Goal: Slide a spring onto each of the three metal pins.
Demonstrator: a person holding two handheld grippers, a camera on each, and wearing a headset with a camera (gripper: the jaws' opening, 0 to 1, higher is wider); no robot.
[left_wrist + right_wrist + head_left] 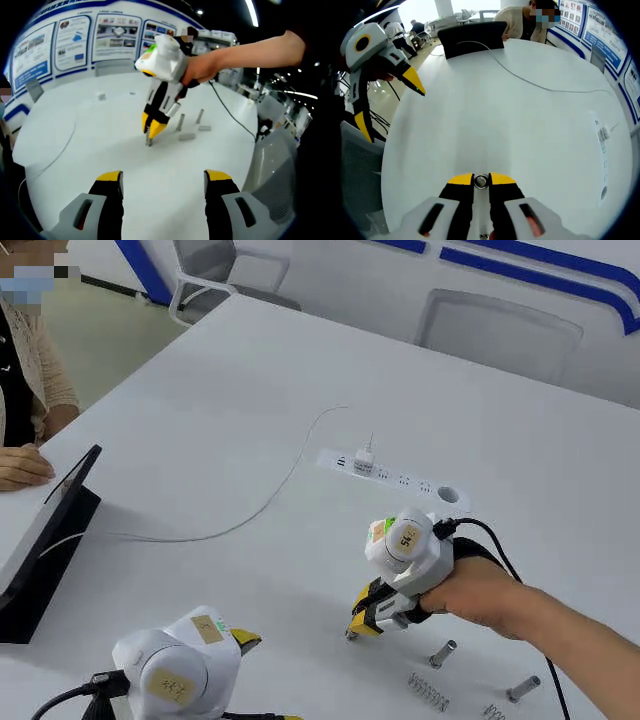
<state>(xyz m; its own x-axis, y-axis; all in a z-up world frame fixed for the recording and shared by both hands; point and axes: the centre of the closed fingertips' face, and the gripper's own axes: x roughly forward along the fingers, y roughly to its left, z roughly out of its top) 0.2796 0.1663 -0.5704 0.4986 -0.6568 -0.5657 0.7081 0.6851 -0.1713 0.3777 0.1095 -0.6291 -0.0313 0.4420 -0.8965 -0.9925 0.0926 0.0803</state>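
Note:
My right gripper (358, 625) is shut on a short metal pin (481, 181) and holds it upright with its lower end (148, 141) touching the white table (230, 420). To its right are two more pins (443, 652) (522, 689), with a spring (428, 692) between them and a second spring (493, 712) at the frame's bottom edge. The left gripper view shows those pins (180, 121) (200, 116) and the springs (187, 136) lying beside them. My left gripper (164, 176) is open and holds nothing, near the front left (262, 678).
A white power strip (395, 478) with a charger plugged in lies behind the right gripper, and a thin cable (280, 490) runs left to a black tablet stand (45, 540). A person's hand (20, 465) rests at the left edge. Chairs (500, 330) stand behind the table.

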